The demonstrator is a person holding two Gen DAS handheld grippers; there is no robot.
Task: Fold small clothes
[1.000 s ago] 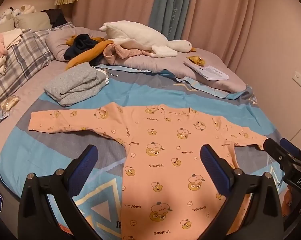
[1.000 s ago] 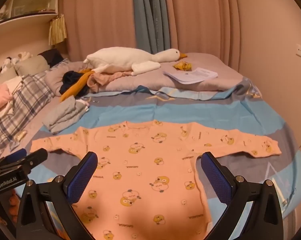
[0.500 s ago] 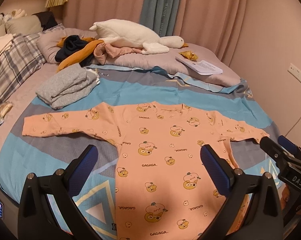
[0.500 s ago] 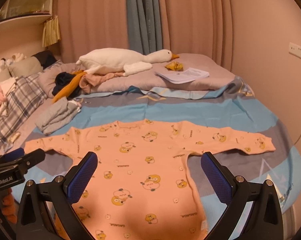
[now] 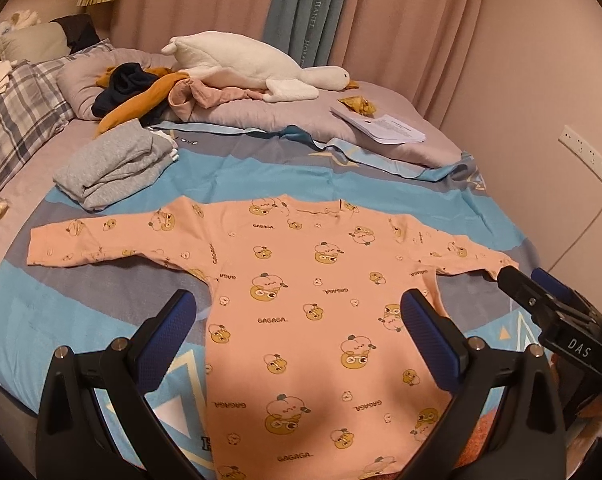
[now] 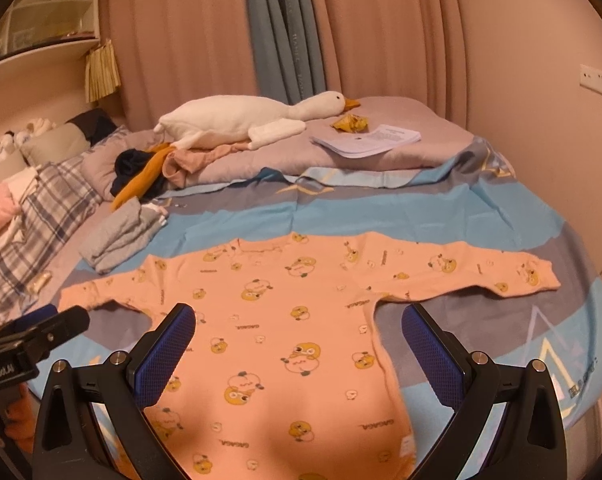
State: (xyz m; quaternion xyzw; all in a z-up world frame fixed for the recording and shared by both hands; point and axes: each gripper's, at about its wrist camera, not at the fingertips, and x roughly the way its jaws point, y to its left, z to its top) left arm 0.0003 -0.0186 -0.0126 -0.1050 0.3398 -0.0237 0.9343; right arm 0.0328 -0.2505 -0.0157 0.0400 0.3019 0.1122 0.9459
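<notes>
A small peach long-sleeved shirt (image 5: 313,280) with a duck print lies flat on the blue and grey bedspread, both sleeves spread out sideways. It also shows in the right wrist view (image 6: 285,320). My left gripper (image 5: 297,332) is open and empty, held above the shirt's lower body. My right gripper (image 6: 297,336) is open and empty, also above the lower body. The right gripper's tip shows in the left wrist view (image 5: 541,304) near the right cuff. The left gripper shows in the right wrist view (image 6: 41,332) near the left cuff.
A folded grey pile (image 5: 113,164) lies beyond the left sleeve. A heap of dark, orange and pink clothes (image 5: 149,92), a white plush goose (image 5: 253,64) and papers (image 5: 385,130) lie on the far quilt. Plaid pillows (image 5: 17,120) are at left. The wall (image 5: 561,80) is at right.
Both grippers have pulled back and risen a little, so the shirt sits farther off in both views. The shirt has not moved. Both grippers stay open.
</notes>
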